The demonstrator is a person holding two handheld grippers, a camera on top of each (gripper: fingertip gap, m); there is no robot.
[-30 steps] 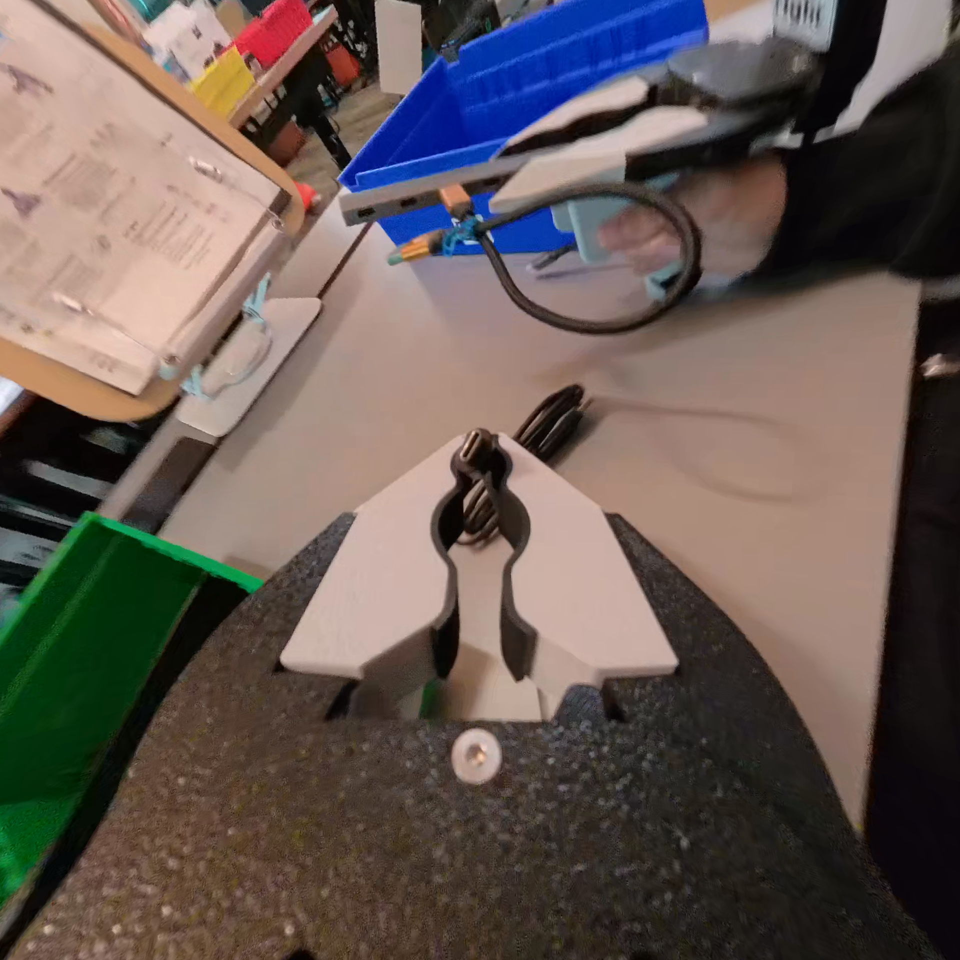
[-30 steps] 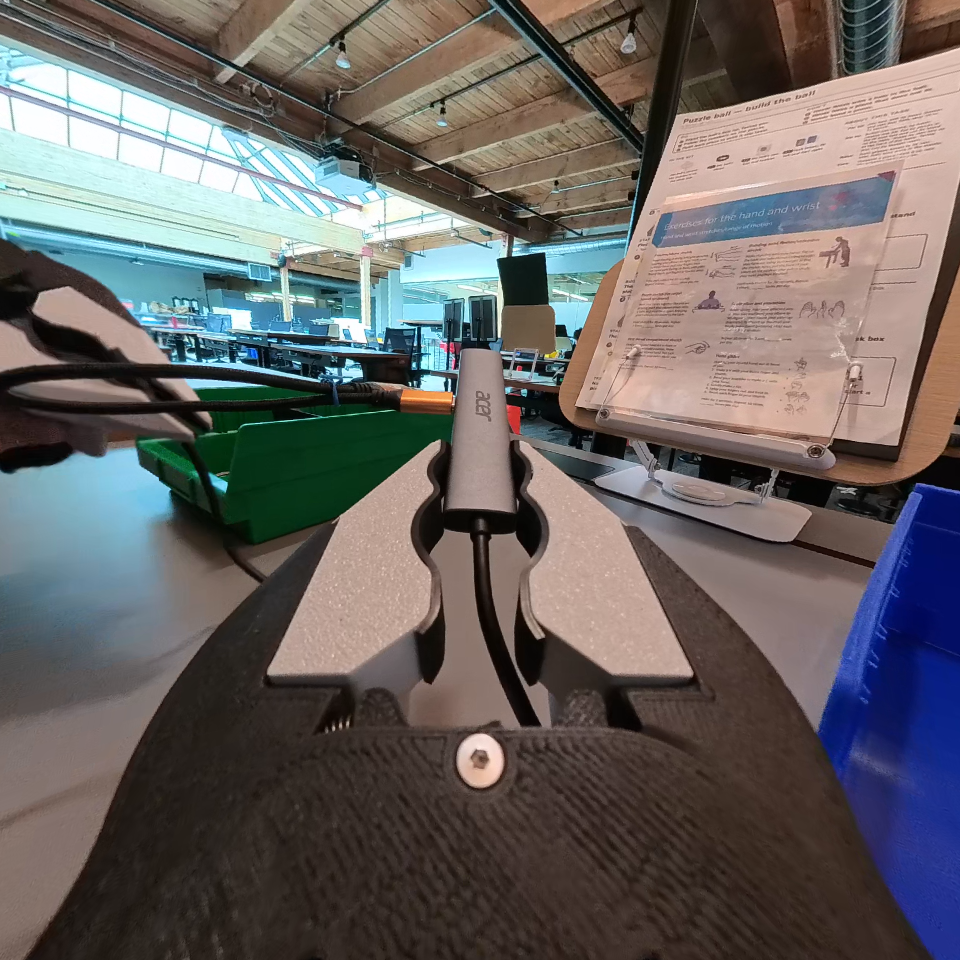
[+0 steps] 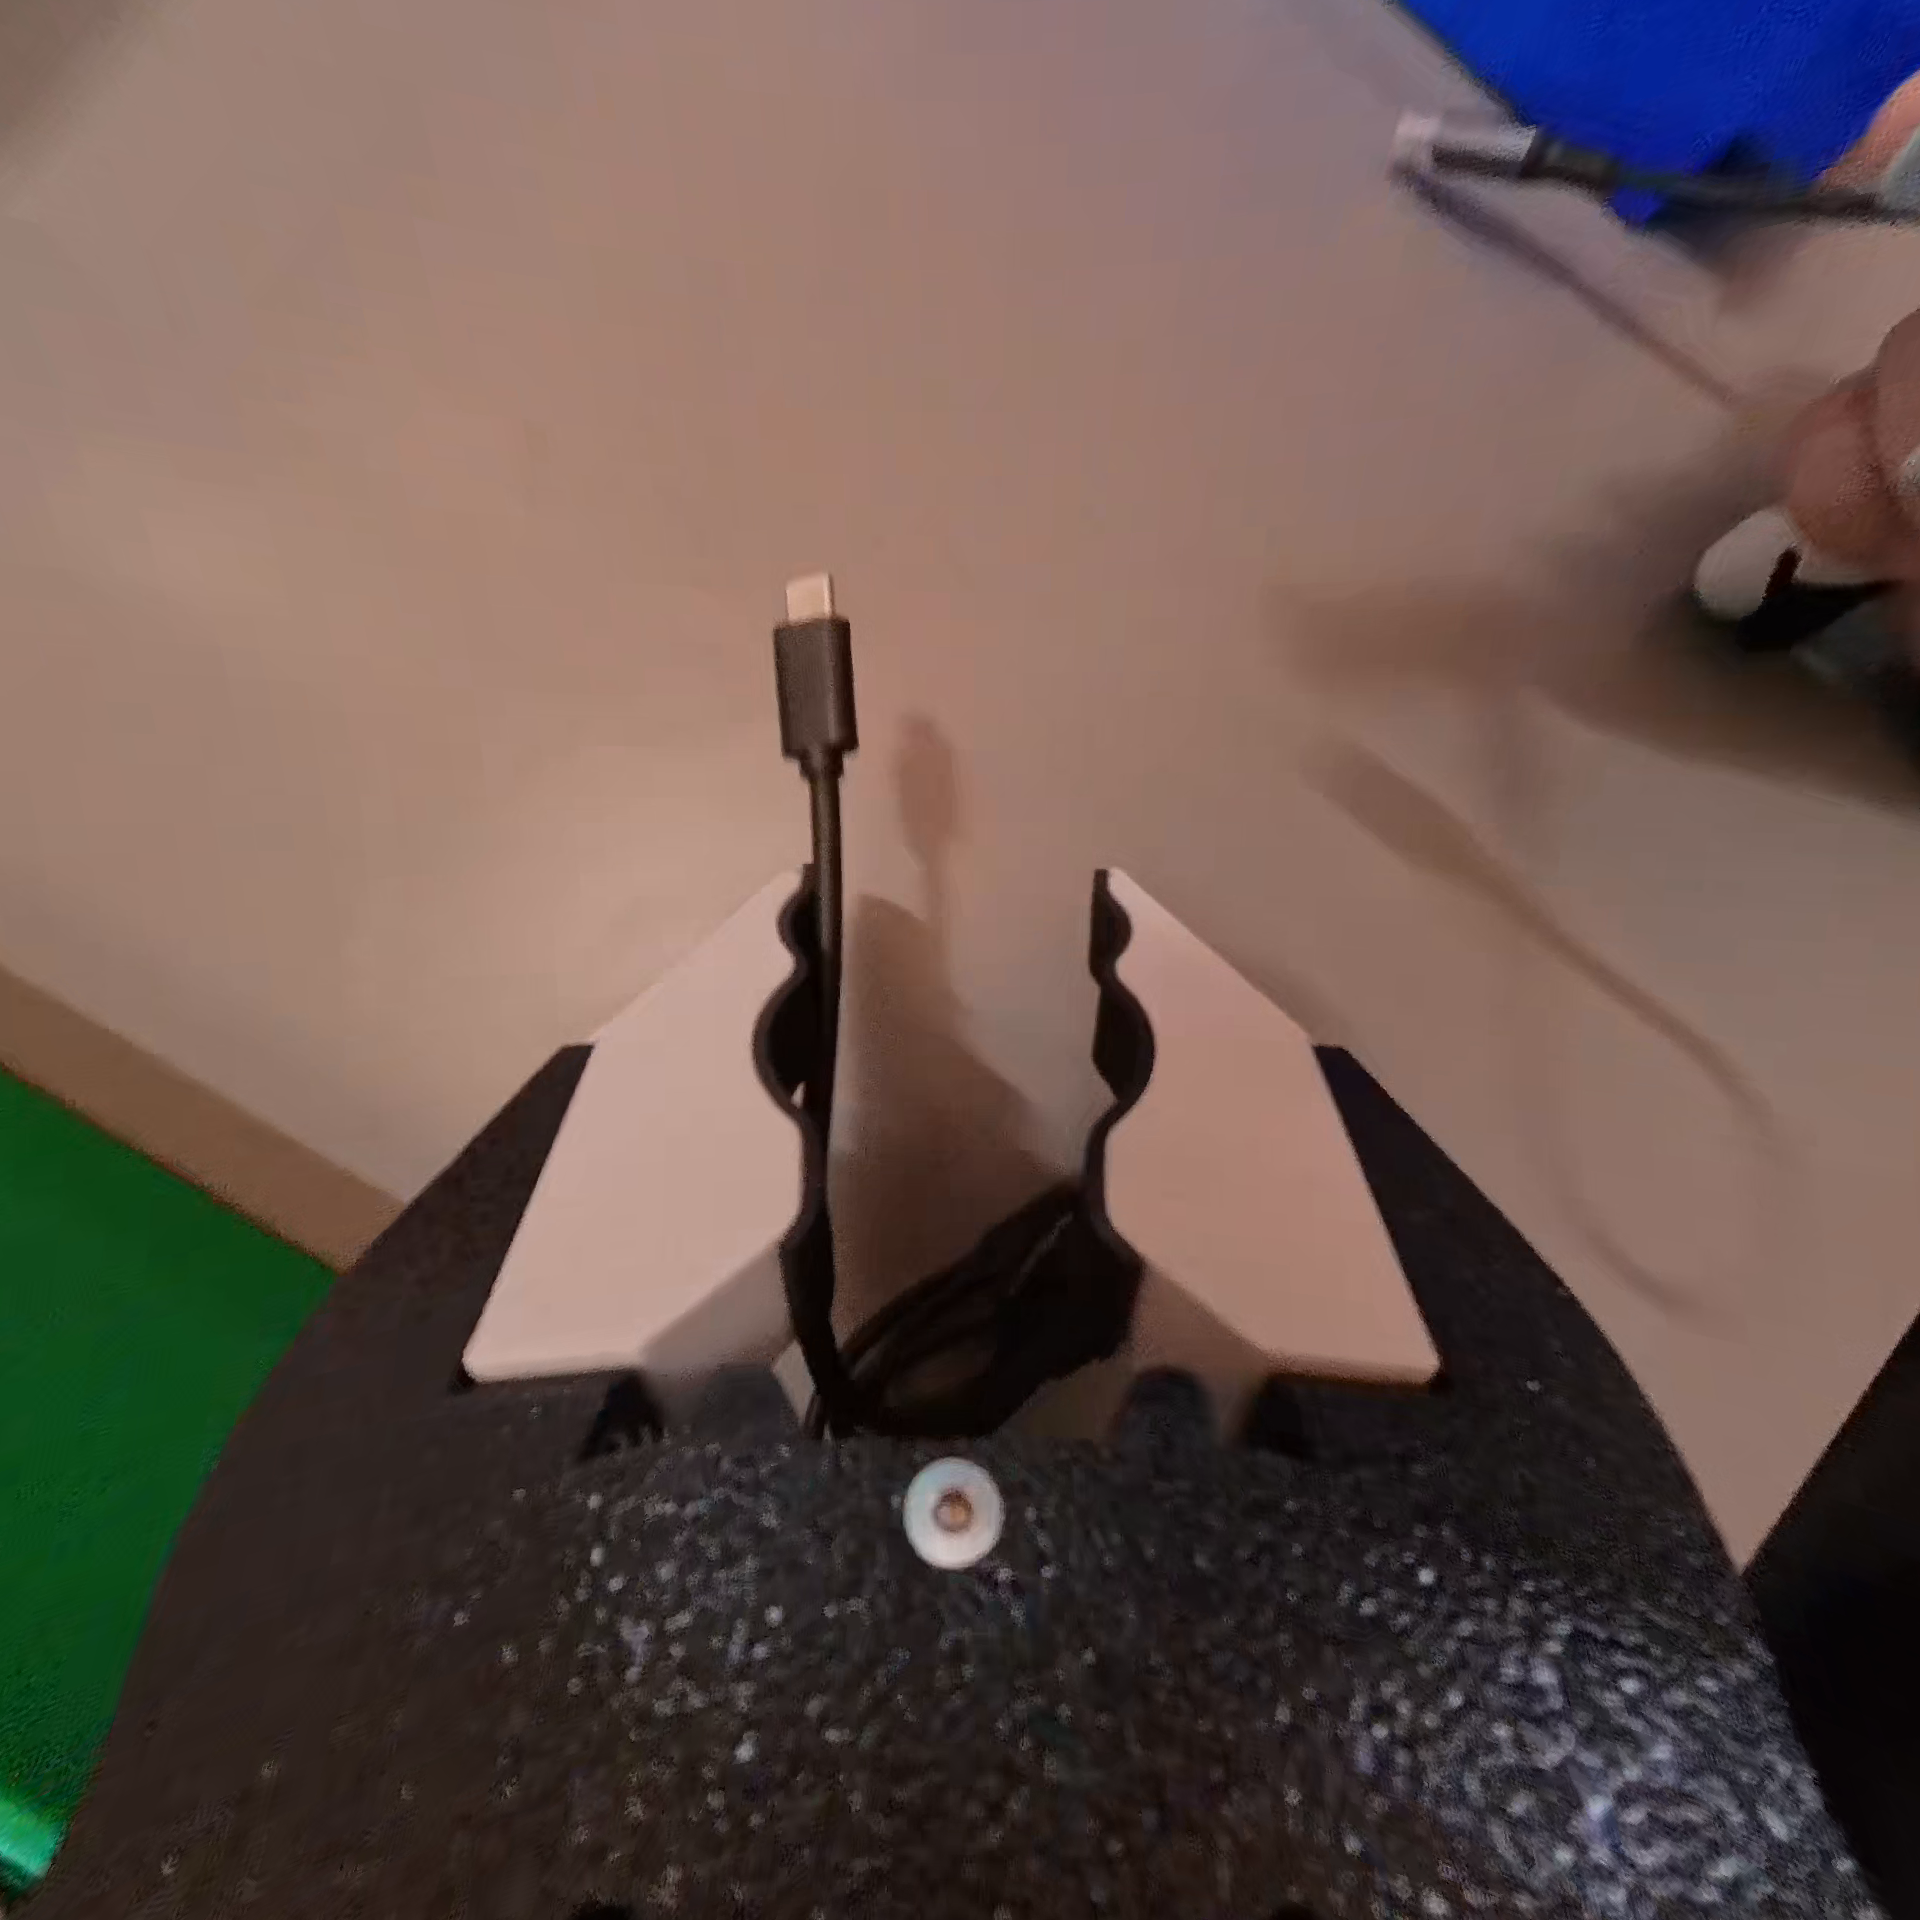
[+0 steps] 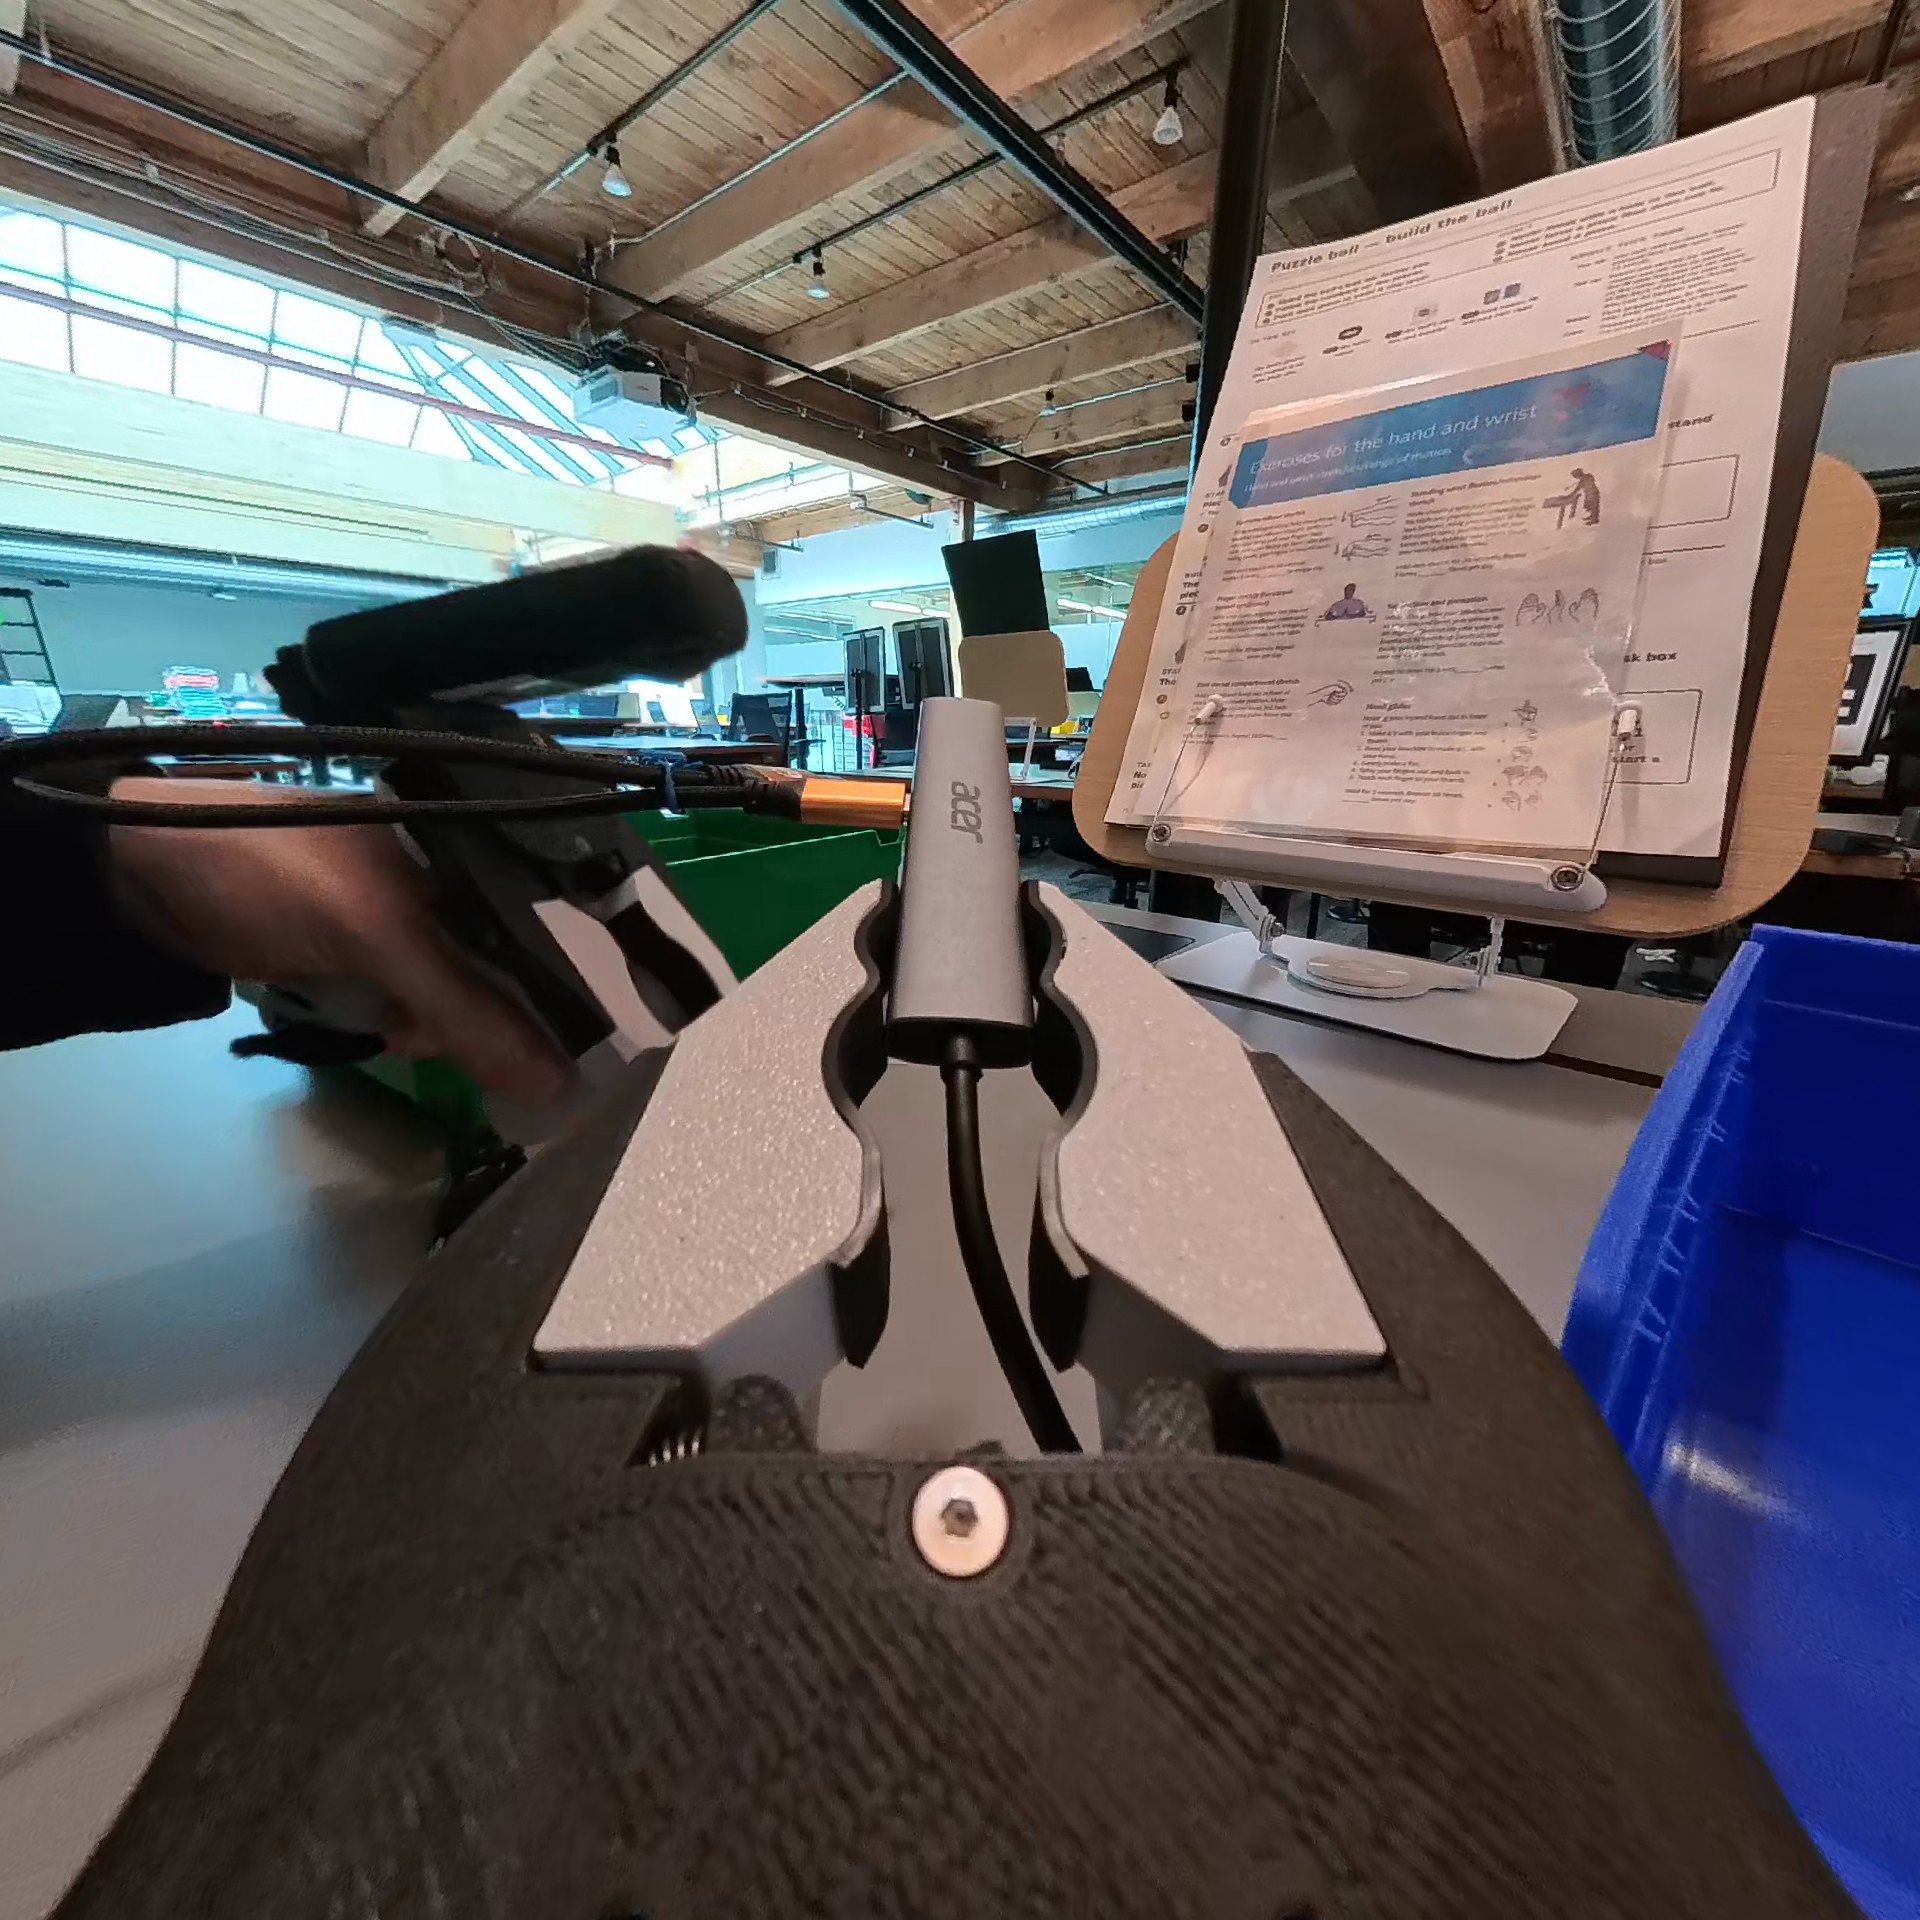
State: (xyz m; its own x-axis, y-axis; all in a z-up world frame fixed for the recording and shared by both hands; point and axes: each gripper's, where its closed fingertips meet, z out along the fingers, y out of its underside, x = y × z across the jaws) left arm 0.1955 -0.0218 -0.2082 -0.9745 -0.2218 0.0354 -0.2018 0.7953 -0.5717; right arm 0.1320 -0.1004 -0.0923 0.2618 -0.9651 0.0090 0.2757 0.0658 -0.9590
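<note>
My left gripper (image 3: 948, 883) is open and points down at the grey table (image 3: 520, 416). A black cable (image 3: 826, 935) runs along its left finger, and its USB-C plug (image 3: 816, 665) sticks out past the tip. The rest of the cable lies coiled (image 3: 977, 1320) at the base of the jaws. My right gripper (image 4: 961, 904) is shut on a grey USB hub (image 4: 956, 883) that points up and forward. A braided cable (image 4: 416, 769) with an orange plug (image 4: 847, 800) is plugged into the hub's left side.
A blue bin (image 4: 1766, 1247) stands close on the right, and it also shows in the left wrist view (image 3: 1662, 62). A green bin (image 4: 769, 883) lies ahead, beside the left gripper (image 3: 125, 1351). A document stand (image 4: 1455, 623) is at the back right. A hand (image 4: 312, 914) is at the left. Left tips to right tips: about 15 cm.
My left gripper has opened and let go of the black plug. It has tilted down toward the table and moved nearer the right gripper. The right gripper still holds the hub.
</note>
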